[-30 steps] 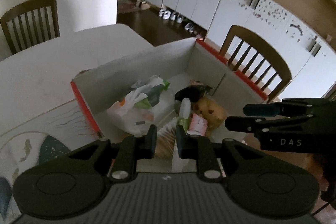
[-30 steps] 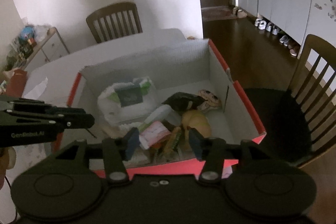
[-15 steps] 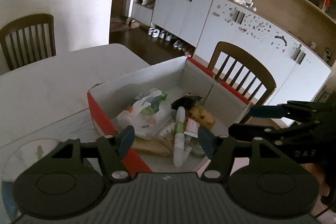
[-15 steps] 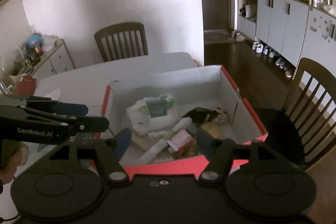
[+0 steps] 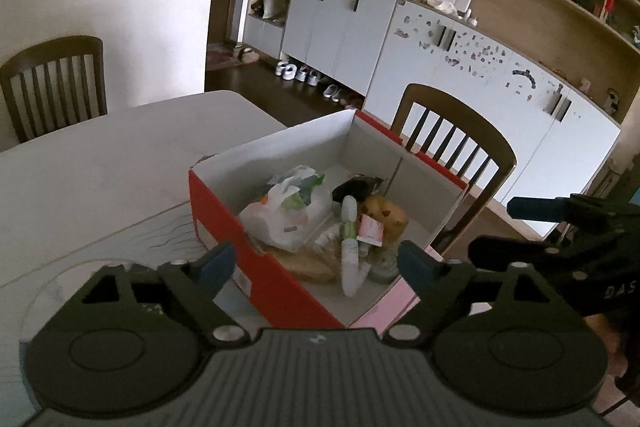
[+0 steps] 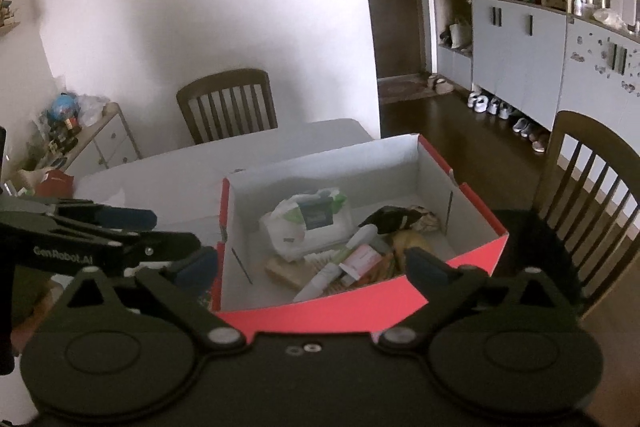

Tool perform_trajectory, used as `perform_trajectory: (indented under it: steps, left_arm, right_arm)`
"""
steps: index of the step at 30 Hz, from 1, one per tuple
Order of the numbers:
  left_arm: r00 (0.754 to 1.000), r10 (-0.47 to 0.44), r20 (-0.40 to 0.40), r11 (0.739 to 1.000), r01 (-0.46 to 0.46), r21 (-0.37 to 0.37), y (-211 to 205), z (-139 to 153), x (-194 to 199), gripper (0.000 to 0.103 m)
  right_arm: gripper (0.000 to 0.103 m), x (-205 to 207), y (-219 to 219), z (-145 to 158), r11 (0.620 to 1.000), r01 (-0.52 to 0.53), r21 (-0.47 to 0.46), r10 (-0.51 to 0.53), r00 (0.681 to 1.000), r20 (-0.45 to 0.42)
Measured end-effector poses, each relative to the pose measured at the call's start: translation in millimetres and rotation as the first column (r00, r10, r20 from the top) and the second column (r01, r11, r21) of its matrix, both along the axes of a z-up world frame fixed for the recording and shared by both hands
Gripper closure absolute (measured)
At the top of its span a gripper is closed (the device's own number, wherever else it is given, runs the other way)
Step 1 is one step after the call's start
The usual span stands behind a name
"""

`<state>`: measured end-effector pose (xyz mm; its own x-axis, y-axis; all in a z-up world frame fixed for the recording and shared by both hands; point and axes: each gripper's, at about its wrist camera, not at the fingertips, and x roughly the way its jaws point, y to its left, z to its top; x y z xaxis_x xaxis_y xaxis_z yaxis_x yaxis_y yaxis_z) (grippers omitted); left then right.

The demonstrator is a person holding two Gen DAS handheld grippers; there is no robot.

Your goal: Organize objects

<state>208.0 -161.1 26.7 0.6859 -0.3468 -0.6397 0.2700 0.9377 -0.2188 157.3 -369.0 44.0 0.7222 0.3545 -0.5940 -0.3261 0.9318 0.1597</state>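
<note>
Two black two-finger grippers, left gripper (image 5: 312, 263) and right gripper (image 6: 312, 261), hover with jaws just opened wide and empty, short of the red-and-white cardboard box (image 5: 272, 279) at the white table's (image 5: 100, 163) near corner. Inside, the white-and-green tube (image 5: 349, 247) lies lengthwise, pointing toward the left fingers, which look nearer.

Dim indoor light, muted colours; heavy fisheye bend at edges, sharp centre.

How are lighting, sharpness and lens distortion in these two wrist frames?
Left wrist view: dim, strong fisheye bending the cabinets, box contents soft. Right wrist view: bright wash on the white wall, dark corners, items in the box slightly blurred.
</note>
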Motion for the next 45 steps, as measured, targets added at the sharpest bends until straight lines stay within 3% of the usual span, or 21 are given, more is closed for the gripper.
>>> perform_trajectory:
  steps: [2,6,24,31,45]
  left_arm:
    - [1.000,0.003,0.012,1.000,-0.003,0.006,2,1,-4,0.000]
    - [1.000,0.001,0.020,1.000,-0.001,-0.005,7,3,-11,0.000]
    - [0.999,0.008,0.050,0.996,-0.013,0.088,15,4,-37,0.000]
    - [0.999,0.006,0.032,0.998,-0.007,0.060,20,2,-37,0.000]
    - [0.999,-0.029,0.015,0.997,0.028,0.077,13,-4,-38,0.000]
  right_arm:
    - [0.001,-5,1,0,1.000,0.007,-0.001,-0.007,1.000,0.009]
    - [0.000,-12,2,1,1.000,0.017,-0.006,-0.017,1.000,0.022]
    - [0.000,-37,14,1,0.999,0.049,-0.002,-0.049,0.998,0.030]
    - [0.000,-40,17,1,0.998,0.057,-0.010,-0.057,0.998,0.026]
    - [0.000,-38,15,-1,0.996,0.088,-0.008,-0.088,0.996,0.019]
